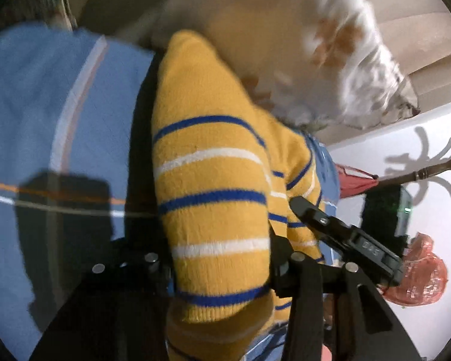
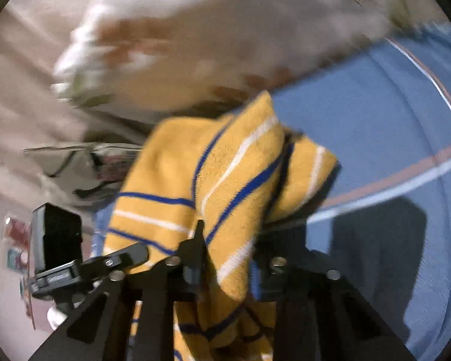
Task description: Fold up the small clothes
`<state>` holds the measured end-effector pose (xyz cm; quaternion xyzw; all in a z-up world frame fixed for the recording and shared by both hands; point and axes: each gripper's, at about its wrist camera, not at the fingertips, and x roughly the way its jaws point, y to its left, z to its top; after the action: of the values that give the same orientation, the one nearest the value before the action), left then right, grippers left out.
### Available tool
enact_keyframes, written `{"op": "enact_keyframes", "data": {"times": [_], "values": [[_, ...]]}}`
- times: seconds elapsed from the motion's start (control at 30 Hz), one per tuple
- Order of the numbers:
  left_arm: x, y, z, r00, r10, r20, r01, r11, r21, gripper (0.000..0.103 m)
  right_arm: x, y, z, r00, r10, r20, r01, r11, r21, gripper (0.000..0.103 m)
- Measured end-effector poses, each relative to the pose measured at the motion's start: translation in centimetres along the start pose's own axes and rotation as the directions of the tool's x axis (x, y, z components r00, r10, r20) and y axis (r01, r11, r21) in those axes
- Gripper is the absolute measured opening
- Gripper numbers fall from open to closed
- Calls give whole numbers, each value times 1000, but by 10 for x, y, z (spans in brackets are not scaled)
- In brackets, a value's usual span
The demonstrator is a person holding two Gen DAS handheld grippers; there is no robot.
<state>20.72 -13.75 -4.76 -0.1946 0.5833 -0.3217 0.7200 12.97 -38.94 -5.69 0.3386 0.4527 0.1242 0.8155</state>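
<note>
A small yellow knit sweater [image 1: 213,180] with blue and white stripes hangs between both grippers above a blue sheet [image 1: 30,105]. My left gripper [image 1: 222,267] is shut on the sweater's fabric, which bulges up over the jaws. My right gripper [image 2: 228,258] is shut on another part of the same sweater [image 2: 225,174], bunched and folded over the jaws. In the left wrist view the right gripper's black finger [image 1: 315,216] shows beside the sweater. In the right wrist view the left gripper's finger [image 2: 126,255] shows at the lower left. Both views are motion-blurred.
The blue sheet [image 2: 375,126] has thin orange and white lines. A white pillow with orange print [image 1: 330,45] lies behind on a beige sofa [image 1: 421,39]. A white wall, a dark coat stand [image 1: 421,174] and a red bag [image 1: 418,273] are at the right.
</note>
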Motion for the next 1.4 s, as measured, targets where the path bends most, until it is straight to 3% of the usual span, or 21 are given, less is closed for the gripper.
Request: {"op": "enact_keyframes", "data": {"times": [0.1, 0.2, 0.27, 0.37, 0.43, 0.53, 0.63, 0.7, 0.77, 0.83, 0.97, 1.1, 1.2, 1.33, 1.4], "values": [[-14, 3, 5, 999, 32, 21, -32, 999, -19, 45, 0, 14, 5, 1000, 19, 25, -19, 999, -27, 21], [-2, 12, 0, 987, 162, -3, -162, 987, -16, 53, 20, 2, 2, 995, -101, -27, 100, 994, -41, 26], [13, 18, -14, 973, 229, -43, -229, 973, -6, 60, 39, -6, -5, 974, -210, -81, 205, 977, -65, 40], [5, 19, -27, 977, 211, -10, -211, 977, -18, 60, 26, -5, -9, 975, -215, -49, 214, 976, -32, 42], [-8, 21, -32, 978, 208, 20, -207, 978, -36, 60, 0, 8, -7, 968, -248, 40, 250, 967, -39, 42], [-33, 26, -46, 974, 213, 79, -209, 976, -52, 60, -27, 31, -9, 969, -206, 138, 218, 973, -78, 42], [-59, 25, -56, 956, 246, 162, -235, 968, -83, 60, -20, 56, -19, 988, -119, 97, 132, 982, -137, 41], [-75, 23, -67, 932, 287, 220, -273, 958, -91, 60, -3, 61, -32, 994, -107, 27, 110, 979, -170, 41], [-91, 25, -73, 903, 335, 268, -324, 942, -85, 60, 17, 49, -45, 985, -168, -41, 159, 973, -165, 41], [-106, 17, -80, 870, 374, 321, -369, 926, -81, 60, 26, 32, -52, 976, -199, -84, 188, 974, -126, 32], [-130, -9, -87, 803, 432, 411, -446, 892, -67, 60, -5, 28, -50, 981, -190, -37, 185, 977, -107, 34], [-154, -51, -89, 776, 412, 477, -473, 881, 9, 62, -40, 23, -56, 976, -217, 12, 217, 971, -98, 35], [-171, -81, -98, 733, 430, 528, -531, 846, 48, 77, -62, 23, -65, 978, -207, 27, 208, 972, -104, 35], [-181, -90, -121, 669, 467, 578, -560, 828, -22, 86, -78, 24, -79, 976, -212, 44, 215, 971, -106, 43], [-183, -87, -130, 646, 500, 577, -570, 819, -72, 87, -74, 25, -86, 977, -207, 43, 210, 974, -82, 44]]}}
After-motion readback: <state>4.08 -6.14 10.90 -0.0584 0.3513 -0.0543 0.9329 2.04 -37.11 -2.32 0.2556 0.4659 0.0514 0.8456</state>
